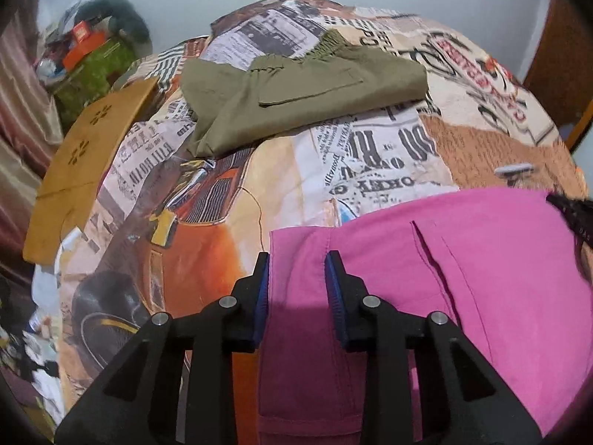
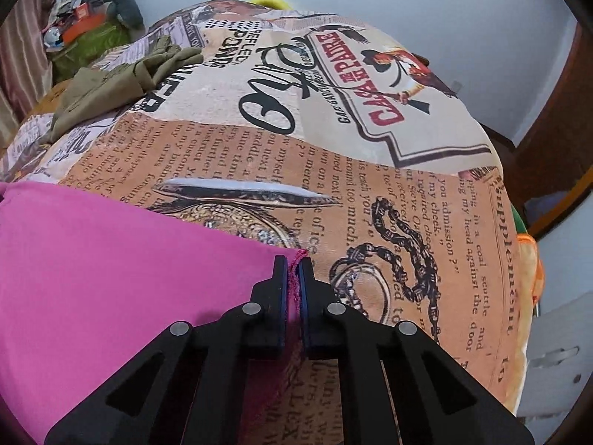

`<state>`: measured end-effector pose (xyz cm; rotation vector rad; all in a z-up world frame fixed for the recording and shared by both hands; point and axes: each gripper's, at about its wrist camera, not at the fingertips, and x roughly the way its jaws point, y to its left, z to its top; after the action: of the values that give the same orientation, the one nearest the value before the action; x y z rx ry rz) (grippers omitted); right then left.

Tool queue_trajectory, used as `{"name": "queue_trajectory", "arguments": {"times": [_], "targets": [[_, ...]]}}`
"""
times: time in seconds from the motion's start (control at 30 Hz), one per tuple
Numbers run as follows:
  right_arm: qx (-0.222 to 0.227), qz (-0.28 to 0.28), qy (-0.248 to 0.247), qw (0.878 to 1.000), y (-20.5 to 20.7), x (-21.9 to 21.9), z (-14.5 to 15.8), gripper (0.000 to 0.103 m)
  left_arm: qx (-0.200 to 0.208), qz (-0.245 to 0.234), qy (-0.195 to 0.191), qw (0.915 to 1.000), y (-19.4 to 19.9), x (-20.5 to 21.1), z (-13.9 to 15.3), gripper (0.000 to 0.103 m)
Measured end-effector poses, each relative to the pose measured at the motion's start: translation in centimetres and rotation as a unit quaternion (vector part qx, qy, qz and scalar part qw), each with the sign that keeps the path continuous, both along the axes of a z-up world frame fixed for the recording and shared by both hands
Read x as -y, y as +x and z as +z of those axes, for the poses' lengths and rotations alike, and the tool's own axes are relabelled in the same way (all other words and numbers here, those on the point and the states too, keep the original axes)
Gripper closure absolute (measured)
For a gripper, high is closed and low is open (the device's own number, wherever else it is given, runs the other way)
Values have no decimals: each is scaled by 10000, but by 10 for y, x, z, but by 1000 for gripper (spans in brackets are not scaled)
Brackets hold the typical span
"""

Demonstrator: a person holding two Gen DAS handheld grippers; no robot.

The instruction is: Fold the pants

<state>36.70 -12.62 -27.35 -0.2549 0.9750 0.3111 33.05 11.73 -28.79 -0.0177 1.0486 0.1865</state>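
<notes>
**Pink pants caught at one corner, straddled at the other**

The right gripper (image 2: 293,270) is clamped on a frayed corner of the pink pants (image 2: 111,259), its blue pads pinching the cloth with loose threads sticking up between them. The rest of the garment spreads away to its left over the printed bedspread (image 2: 370,204).

The left gripper (image 1: 296,270) straddles a folded edge of the same pants (image 1: 463,259); fabric lies between its pads (image 1: 333,289), but I cannot tell whether they press on it. A slit pocket shows just to its right.

Well ahead of the left gripper lie folded olive pants (image 1: 296,92), and a yellow-brown board (image 1: 81,155) lies far to its left.
</notes>
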Motion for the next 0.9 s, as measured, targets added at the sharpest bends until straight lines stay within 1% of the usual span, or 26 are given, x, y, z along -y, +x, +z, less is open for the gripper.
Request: {"name": "queue_trajectory", "arguments": {"times": [0.1,0.17,0.23,0.27,0.3,0.33,0.37,0.4,0.5,0.57,0.63,0.67,0.73,0.77,0.8,0.87,0.9], "targets": [[9,73,-110,9999,-2,-3,2,98,-86,-209,35,9997,0,2,4,72],[-41,174,-158,9997,-4,-4,7,97,-171,-219,-113,9995,-3,-1,11,72],[-200,192,-120,9995,-8,-4,14,95,-128,-206,-170,9996,-5,-4,18,71],[-209,206,-28,9996,-11,-4,19,93,-83,-194,-141,9997,-6,-4,23,71],[-166,214,78,9996,-15,-4,27,82,-27,-167,-91,9998,-7,-4,27,71],[-95,211,167,9996,-19,-5,33,64,51,-143,-43,9999,-7,-4,32,71],[-27,216,240,9995,-22,-7,37,56,133,-131,-24,9998,-7,-3,37,71],[126,268,374,9989,-28,-10,45,53,203,-108,-11,9997,-6,-3,41,69],[383,536,505,9965,-40,-25,58,53,387,-80,-92,9992,-3,0,51,61],[421,707,576,9949,-43,-37,60,53,376,-213,-156,9989,1,8,52,60],[310,883,600,9938,-41,-49,56,53,267,-437,-165,9986,6,17,48,60],[179,986,566,9934,-39,-54,52,53,181,-551,-175,9982,7,22,44,60],[-23,1149,403,9926,-36,-65,40,53,-29,-715,-157,9973,11,29,32,61],[-74,1171,322,9926,-38,-67,36,53,-201,-805,-152,9964,14,32,23,60],[-204,1203,206,9923,-36,-69,28,53,-305,-826,-138,9960,15,33,17,60],[-433,1252,93,9911,-33,-68,14,53,-333,-779,-198,9962,17,29,10,58],[-441,1279,132,9907,-33,-65,11,51,-331,-738,-221,9965,18,25,9,54]]}}
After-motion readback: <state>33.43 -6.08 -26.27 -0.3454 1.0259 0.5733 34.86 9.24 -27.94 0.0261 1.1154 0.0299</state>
